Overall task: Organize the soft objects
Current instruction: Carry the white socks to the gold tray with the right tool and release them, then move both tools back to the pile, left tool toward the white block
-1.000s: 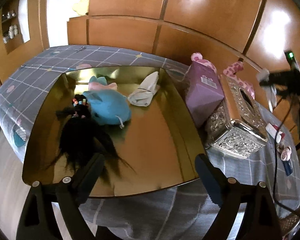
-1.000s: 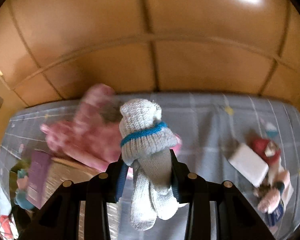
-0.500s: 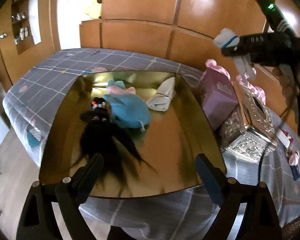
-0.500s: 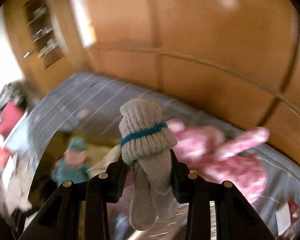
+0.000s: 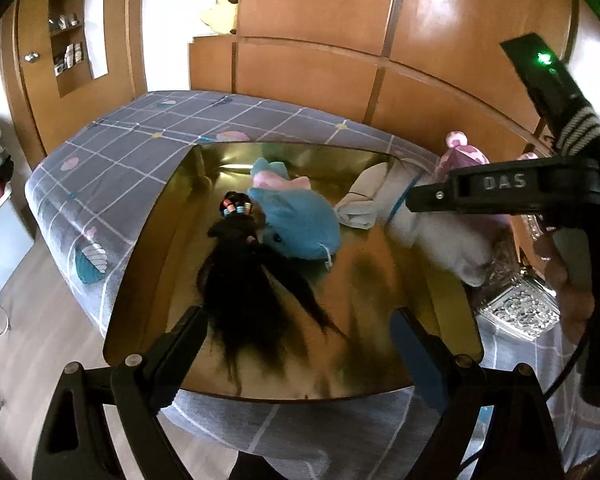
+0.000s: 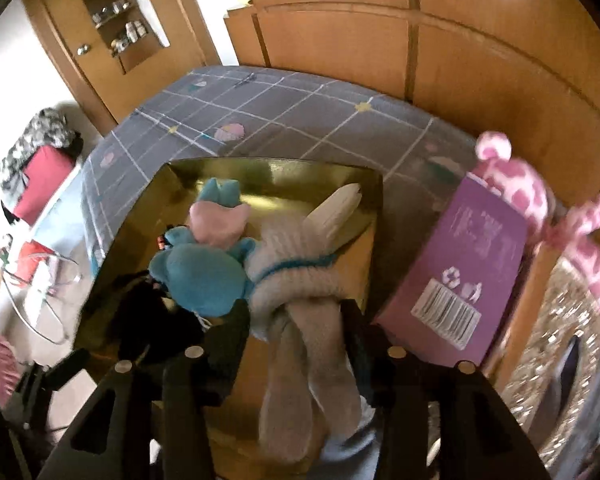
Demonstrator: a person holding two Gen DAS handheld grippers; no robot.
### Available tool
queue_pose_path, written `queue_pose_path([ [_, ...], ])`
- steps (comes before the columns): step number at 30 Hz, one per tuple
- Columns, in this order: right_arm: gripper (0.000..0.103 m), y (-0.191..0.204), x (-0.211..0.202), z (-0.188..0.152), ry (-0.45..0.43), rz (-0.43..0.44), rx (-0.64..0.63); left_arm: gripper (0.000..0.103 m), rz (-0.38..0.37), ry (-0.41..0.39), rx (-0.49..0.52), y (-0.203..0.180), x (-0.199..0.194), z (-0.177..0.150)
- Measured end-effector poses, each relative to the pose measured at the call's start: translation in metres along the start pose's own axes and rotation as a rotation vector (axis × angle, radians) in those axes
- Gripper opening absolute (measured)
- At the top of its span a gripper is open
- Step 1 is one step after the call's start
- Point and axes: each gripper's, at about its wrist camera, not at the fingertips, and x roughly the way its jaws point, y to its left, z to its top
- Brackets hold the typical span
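Knitted socks (image 6: 300,292), grey-white with a blue band, sit between the right gripper (image 6: 296,320) fingers over the gold tray (image 5: 452,300), beside the blue plush (image 6: 204,276) — jaws have just been opening, and whether the pads still press is unclear. Left gripper (image 5: 300,336) hangs over the tray's near edge by the black wig (image 5: 244,280), spread wide, nothing in it.
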Motion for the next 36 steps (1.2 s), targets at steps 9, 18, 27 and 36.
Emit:
queue_pose_path([
  [9, 0.062, -0.005, -0.044, -0.012, -0.133, -0.011, 0.022, 0.093, -0.008, -0.008, -0.016, 0.005, 0.002, 0.002],
  [18, 0.067, -0.029, -0.091, -0.066, -0.228, -0.128, -0.017, 0.093, -0.038, -0.038, 0.04, -0.014, -0.011, 0.004],
  [27, 0.068, -0.085, -0.125, -0.116, -0.258, -0.232, 0.078, 0.093, -0.084, -0.098, 0.115, -0.045, -0.036, 0.009],
  [36, 0.068, -0.146, -0.154, -0.158, -0.286, -0.328, 0.237, 0.093, -0.137, -0.104, 0.223, -0.091, -0.047, 0.008],
])
